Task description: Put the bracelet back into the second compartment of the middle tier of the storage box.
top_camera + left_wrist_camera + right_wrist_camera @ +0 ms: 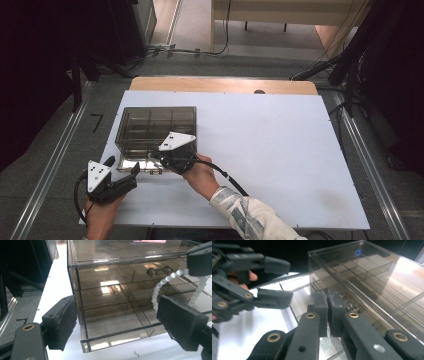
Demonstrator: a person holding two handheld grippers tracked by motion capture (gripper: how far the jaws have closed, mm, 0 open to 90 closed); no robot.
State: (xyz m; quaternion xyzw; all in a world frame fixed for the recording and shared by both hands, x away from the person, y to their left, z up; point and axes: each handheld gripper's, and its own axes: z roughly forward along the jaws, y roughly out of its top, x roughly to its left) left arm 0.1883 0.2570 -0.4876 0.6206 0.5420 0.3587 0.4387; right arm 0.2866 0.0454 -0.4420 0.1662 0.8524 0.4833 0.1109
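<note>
The box (156, 131), smoked clear plastic with divided compartments, sits on the left part of the white board (280, 150), toward my near edge. Its lower drawer (117, 332) is pulled out toward me. A string of pale beads (156, 293) hangs over the open drawer, its upper end pinched in my right gripper (327, 315), whose jaws are pressed together on it at the box front. My left gripper (116, 320) sits just left of the drawer's near corner, jaws spread wide and holding nothing, the drawer front between them in its own view. In the high view it rests near the board's left edge (134, 172).
</note>
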